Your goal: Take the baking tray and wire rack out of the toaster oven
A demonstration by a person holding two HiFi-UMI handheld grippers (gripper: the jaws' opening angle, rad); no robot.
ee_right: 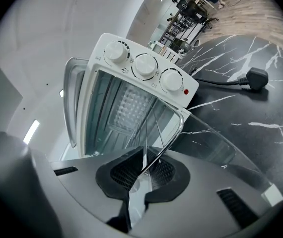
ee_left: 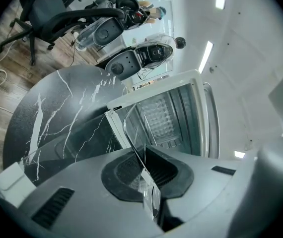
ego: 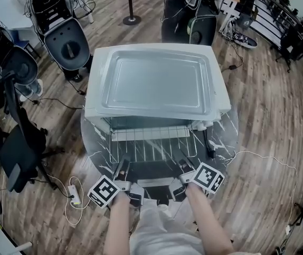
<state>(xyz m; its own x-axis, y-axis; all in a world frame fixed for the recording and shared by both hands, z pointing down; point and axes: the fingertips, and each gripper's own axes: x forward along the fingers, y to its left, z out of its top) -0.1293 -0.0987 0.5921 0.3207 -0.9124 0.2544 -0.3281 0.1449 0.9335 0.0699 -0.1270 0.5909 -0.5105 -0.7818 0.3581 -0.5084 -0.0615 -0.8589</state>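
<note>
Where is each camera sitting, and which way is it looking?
Head view: on the person's head, looking steeply down at the toaster oven, baking tray on top; forearms, left gripper, right gripper show.
Left gripper view: on the left gripper, looking along its jaws into the oven; only jaws show.
Right gripper view: on the right gripper, facing the oven's knobs; only jaws show.
Shared: all see the wire rack both grippers clamp.

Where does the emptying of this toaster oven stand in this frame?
Done: the pale rectangular metal baking tray lies on top of the white toaster oven. In hand: the left tool and the right tool are shut on the front bar of the silver wire rack, partly out over the open glass door. Left: draw the rack fully out.
</note>
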